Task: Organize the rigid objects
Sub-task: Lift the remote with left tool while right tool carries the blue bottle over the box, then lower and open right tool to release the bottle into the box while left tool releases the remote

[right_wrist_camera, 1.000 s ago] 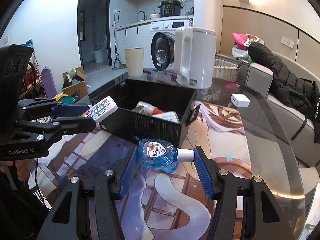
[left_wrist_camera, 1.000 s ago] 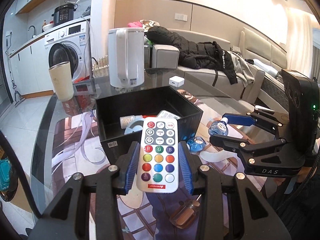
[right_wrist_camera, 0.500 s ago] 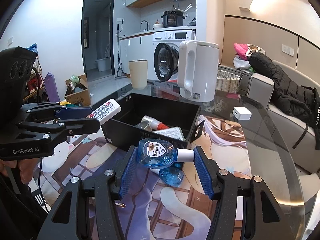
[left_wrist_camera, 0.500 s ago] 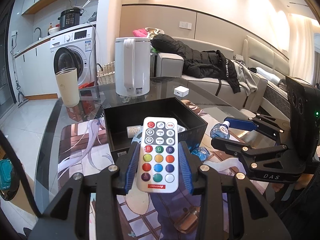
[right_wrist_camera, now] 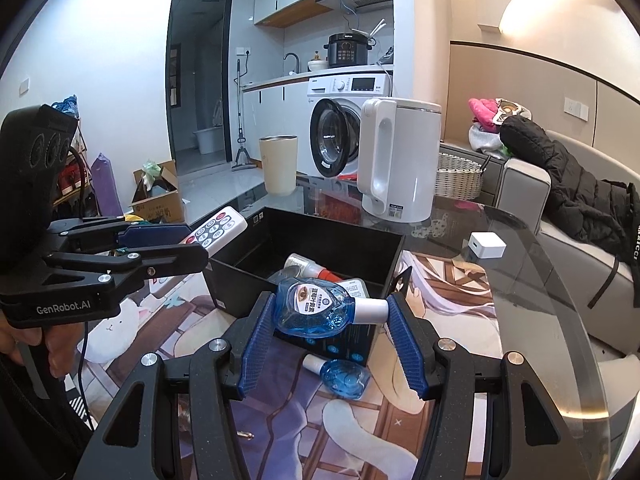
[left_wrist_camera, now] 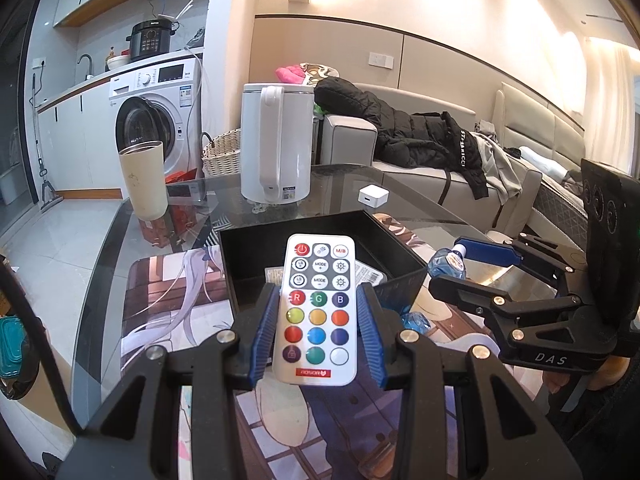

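Observation:
My left gripper (left_wrist_camera: 318,312) is shut on a white remote control (left_wrist_camera: 318,312) with coloured buttons, held in the air at the near side of an open black box (left_wrist_camera: 248,248). My right gripper (right_wrist_camera: 330,314) is shut on a blue eye-drop bottle (right_wrist_camera: 312,312) with a white cap, held above the box's (right_wrist_camera: 248,276) near right corner. The box holds a small bottle with a red cap (right_wrist_camera: 304,266) and a white packet (right_wrist_camera: 356,286). A second blue bottle (right_wrist_camera: 340,376) lies on the printed mat (right_wrist_camera: 280,420) in front of the box. The left gripper (right_wrist_camera: 168,240) and its remote (right_wrist_camera: 218,230) show in the right wrist view; the right gripper (left_wrist_camera: 472,268) shows in the left wrist view.
A white kettle (left_wrist_camera: 276,144), a beige tumbler (left_wrist_camera: 144,178) and a small white cube (left_wrist_camera: 373,196) stand on the glass table (left_wrist_camera: 420,208) behind the box. A sofa with a black jacket (left_wrist_camera: 400,132) is beyond. A small brass piece (right_wrist_camera: 245,435) lies on the mat.
Both grippers have risen and tilted upward with their objects still held; the box now sits lower in both views and more of its inside shows.

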Action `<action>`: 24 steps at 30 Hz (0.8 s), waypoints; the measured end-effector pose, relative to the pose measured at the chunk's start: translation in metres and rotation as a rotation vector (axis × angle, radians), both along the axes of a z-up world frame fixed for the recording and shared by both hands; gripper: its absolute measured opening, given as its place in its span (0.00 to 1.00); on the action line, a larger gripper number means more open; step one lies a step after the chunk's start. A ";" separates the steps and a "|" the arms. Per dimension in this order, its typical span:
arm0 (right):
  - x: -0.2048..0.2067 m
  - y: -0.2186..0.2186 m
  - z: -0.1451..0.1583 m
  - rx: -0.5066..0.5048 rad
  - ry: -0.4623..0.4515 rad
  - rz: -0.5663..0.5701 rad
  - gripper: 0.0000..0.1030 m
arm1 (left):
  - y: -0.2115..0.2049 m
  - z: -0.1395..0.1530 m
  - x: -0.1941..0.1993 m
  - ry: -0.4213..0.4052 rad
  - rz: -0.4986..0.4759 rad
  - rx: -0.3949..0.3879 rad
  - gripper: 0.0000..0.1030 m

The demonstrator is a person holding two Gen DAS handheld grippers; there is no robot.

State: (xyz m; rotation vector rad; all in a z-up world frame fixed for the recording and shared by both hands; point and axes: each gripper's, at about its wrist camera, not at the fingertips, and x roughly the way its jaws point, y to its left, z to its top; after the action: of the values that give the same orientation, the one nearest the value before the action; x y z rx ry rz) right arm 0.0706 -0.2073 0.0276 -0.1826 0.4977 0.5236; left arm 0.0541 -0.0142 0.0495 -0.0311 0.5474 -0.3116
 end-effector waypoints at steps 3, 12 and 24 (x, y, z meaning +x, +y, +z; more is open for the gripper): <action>0.003 0.001 0.001 0.002 -0.003 0.000 0.56 | 0.002 0.001 0.002 -0.006 0.011 -0.008 0.37; 0.014 0.007 -0.001 0.001 -0.003 0.007 0.56 | 0.007 0.002 0.014 -0.029 0.037 -0.023 0.37; 0.029 0.012 -0.001 0.003 -0.001 0.008 0.56 | 0.007 0.001 0.035 -0.045 0.042 -0.036 0.37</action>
State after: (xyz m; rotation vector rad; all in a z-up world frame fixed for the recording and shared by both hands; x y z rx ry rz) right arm 0.0992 -0.1957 0.0271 -0.1823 0.4953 0.5324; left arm 0.0895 -0.0072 0.0503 -0.0699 0.4959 -0.2806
